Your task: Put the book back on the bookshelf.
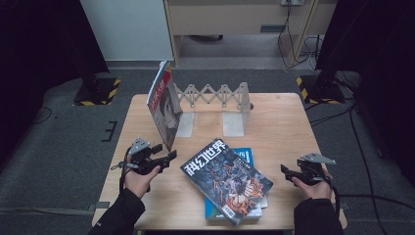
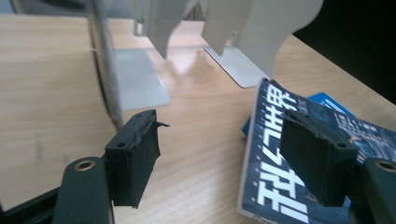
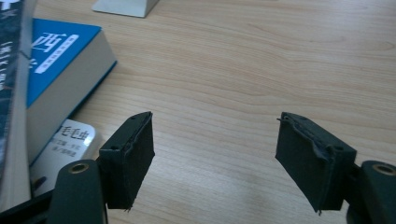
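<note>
- On the dark magazine lying atop the stack in front of you, the white title reads 科幻世界.
- The blue book under that magazine shows you a large white 西 on its cover.
- The pale booklet beneath the blue book reads 毛毛虫.
- The upright magazine's lettering is too small for you to read.

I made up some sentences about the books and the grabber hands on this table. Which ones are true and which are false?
1. A magazine stands upright against the bookend. True.
2. The left gripper is holding the dark magazine. False: its jaws are open, with nothing between them.
3. The dark magazine lies on top of a blue book. True.
4. The right gripper is squeezing the blue book. False: it is open above the bare table.
</note>
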A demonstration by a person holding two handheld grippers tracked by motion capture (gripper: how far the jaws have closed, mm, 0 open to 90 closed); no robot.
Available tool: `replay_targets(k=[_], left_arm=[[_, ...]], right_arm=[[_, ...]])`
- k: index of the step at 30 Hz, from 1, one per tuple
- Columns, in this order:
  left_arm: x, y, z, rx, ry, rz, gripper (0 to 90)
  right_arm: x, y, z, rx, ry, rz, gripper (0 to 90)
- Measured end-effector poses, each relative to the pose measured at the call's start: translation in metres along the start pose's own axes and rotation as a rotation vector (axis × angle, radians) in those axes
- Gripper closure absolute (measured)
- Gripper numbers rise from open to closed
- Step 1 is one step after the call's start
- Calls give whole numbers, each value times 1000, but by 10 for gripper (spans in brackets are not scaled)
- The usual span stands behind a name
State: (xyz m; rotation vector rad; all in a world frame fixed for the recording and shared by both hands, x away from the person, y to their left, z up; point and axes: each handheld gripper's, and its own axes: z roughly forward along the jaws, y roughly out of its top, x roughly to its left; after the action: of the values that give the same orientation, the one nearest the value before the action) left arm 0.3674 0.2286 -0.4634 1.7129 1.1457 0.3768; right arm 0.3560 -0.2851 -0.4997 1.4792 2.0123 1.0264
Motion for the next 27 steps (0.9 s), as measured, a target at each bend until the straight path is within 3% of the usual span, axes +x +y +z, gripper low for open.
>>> replay_targets(k=[2, 5, 7, 13, 19, 27], left_arm=[[-2, -4, 3, 3, 5, 15, 291], [-4, -9, 8, 35, -29, -3, 282], [-5, -12, 11, 53, -18, 16, 280], [-7, -20, 20, 93, -33, 23, 280], [-9, -29, 27, 125, -58, -4, 280], [-13, -35, 37, 170, -75, -4, 280]], right_arm=[[3, 1, -1, -9, 9, -3, 272], [7, 3, -2, -14, 17, -12, 264], [9, 4, -4, -14, 22, -17, 265], [17, 5, -5, -20, 57, -36, 276], [30, 7, -6, -26, 104, -59, 282], [47, 7, -8, -31, 164, -67, 282]])
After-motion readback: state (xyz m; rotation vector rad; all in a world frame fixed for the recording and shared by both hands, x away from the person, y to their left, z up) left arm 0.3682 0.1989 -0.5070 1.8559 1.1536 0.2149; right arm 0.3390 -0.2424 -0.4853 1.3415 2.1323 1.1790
